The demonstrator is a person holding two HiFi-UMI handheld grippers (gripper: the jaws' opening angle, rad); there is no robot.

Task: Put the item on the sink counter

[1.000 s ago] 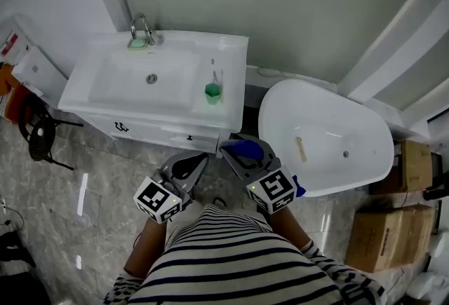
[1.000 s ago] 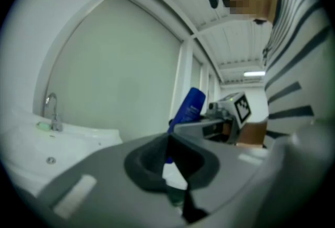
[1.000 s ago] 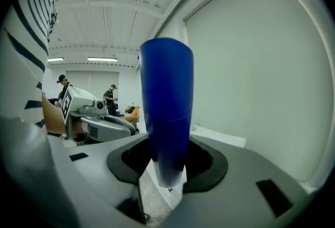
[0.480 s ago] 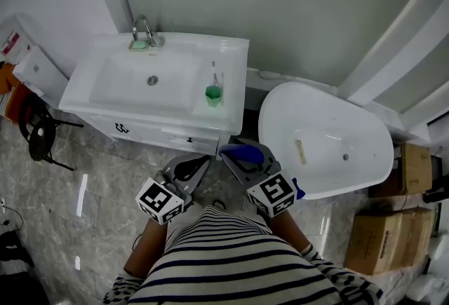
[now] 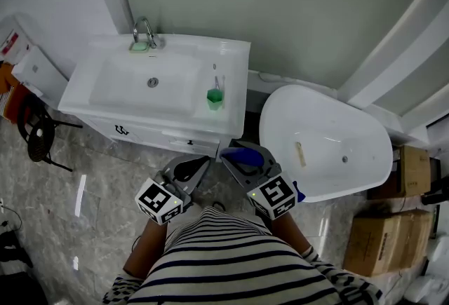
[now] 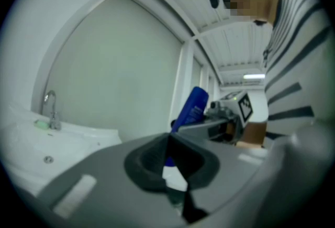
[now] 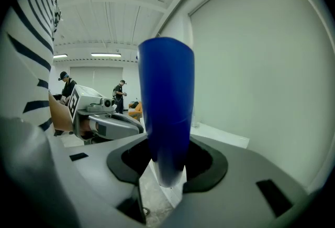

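Observation:
A white sink counter (image 5: 228,114) stands ahead of me against the wall, with a chrome faucet (image 5: 144,30) at its back. My right gripper (image 5: 235,154) is just short of the counter's front right corner, shut on a blue tube (image 5: 243,153). In the right gripper view the blue tube (image 7: 166,111) stands upright between the jaws, its paler end down. My left gripper (image 5: 198,163) is beside it, to the left, shut with nothing in it. In the left gripper view the jaws meet at their tips, with the blue tube (image 6: 192,108) beyond them.
A green cup with a toothbrush (image 5: 215,95) stands on the counter's right side, and a green soap (image 5: 138,46) lies by the faucet. A white bathtub (image 5: 365,177) is on the right, cardboard boxes (image 5: 393,240) behind it. A black stool (image 5: 38,135) stands at the left.

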